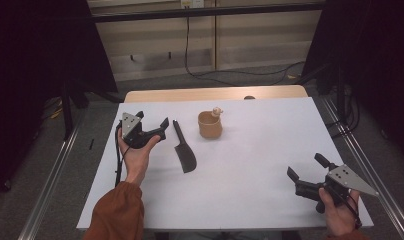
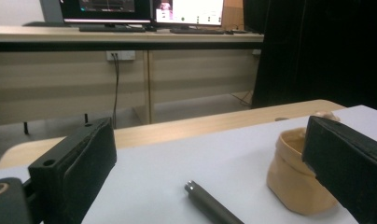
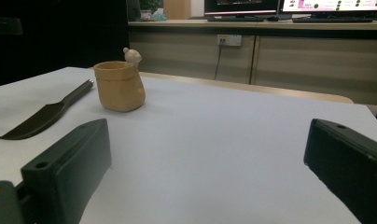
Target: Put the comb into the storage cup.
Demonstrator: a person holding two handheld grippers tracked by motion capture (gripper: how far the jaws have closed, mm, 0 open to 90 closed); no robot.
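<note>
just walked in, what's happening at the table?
A person holds a two-jaw gripper in each hand over a white table. The left gripper is open, beside the handle of a dark knife that lies flat. A tan cup with a small figure on its rim stands just right of the knife. The right gripper is open too, near the table's right front corner, well away from both. Nothing is gripped yet.

No legible text, labels, brands or numbers anywhere. Monitors (image 2: 186,11) on the back desk in the left gripper view show bright windows, too small and blurred to read. Same for the screens (image 3: 331,5) in the right gripper view: coloured dots, nothing readable.
</note>
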